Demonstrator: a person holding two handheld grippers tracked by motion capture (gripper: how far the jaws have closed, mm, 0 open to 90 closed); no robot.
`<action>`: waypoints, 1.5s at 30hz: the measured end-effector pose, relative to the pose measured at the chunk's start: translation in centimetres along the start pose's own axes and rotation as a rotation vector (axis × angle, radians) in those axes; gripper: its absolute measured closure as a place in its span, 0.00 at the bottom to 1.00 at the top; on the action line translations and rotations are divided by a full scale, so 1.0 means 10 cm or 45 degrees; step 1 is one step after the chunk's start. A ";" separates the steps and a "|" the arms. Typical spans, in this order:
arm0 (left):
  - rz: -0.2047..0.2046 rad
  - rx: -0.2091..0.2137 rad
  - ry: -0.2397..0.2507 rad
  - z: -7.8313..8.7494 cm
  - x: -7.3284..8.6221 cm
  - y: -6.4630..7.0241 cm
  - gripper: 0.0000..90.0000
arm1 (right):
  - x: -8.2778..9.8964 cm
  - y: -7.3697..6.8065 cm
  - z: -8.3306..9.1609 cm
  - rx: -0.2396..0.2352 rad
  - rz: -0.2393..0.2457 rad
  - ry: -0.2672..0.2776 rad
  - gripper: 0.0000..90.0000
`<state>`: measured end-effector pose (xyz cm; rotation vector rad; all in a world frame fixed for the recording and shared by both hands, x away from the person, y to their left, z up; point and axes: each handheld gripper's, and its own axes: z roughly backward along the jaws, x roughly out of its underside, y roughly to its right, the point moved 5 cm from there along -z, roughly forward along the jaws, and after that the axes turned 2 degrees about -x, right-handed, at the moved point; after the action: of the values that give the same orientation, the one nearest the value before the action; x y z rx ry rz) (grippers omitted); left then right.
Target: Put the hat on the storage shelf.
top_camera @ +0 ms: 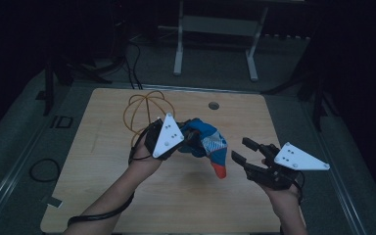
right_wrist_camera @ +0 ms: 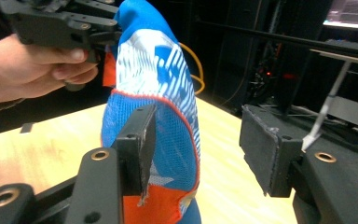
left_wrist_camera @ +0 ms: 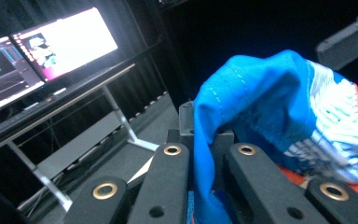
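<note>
With my left hand-held gripper (top_camera: pixel 188 139) clamped on the blue sock (top_camera: pixel 209 144) above mid-bench (top_camera: pixel 127 196) and my right hand-held gripper (top_camera: pixel 247 152) spread wide at its three o'clock, I judge the dangling toe could slip free.

In the left gripper view the blue, white and orange knitted sock (left_wrist_camera: pixel 284 121) runs off the right and bottom edges, and its pinched fold hides the jaws' inner faces. In the high view the orange wire loop (top_camera: pixel 144 110) is partly hidden behind the left gripper (top_camera: pixel 188 139).
</note>
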<state>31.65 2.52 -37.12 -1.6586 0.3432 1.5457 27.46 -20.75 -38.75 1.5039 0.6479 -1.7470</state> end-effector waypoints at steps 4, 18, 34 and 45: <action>-0.041 0.090 0.087 0.05 0.06 -0.01 0.99 | 0.00 -0.06 -0.01 -0.063 -0.007 -0.006 0.51; 0.104 0.418 0.427 0.31 0.14 -0.13 0.99 | 0.07 -0.35 -0.13 -0.260 0.030 -0.075 0.58; 0.066 0.595 0.479 0.34 0.10 0.10 0.99 | 0.10 -0.71 -0.46 -0.365 0.039 -0.103 0.63; 0.091 0.570 0.426 0.35 0.18 0.02 0.99 | 0.06 -0.63 -0.40 -0.257 0.030 -0.065 1.00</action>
<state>29.43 5.48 -38.50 -1.5473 0.8669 1.1282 24.87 -13.95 -40.59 1.3198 0.7539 -1.6437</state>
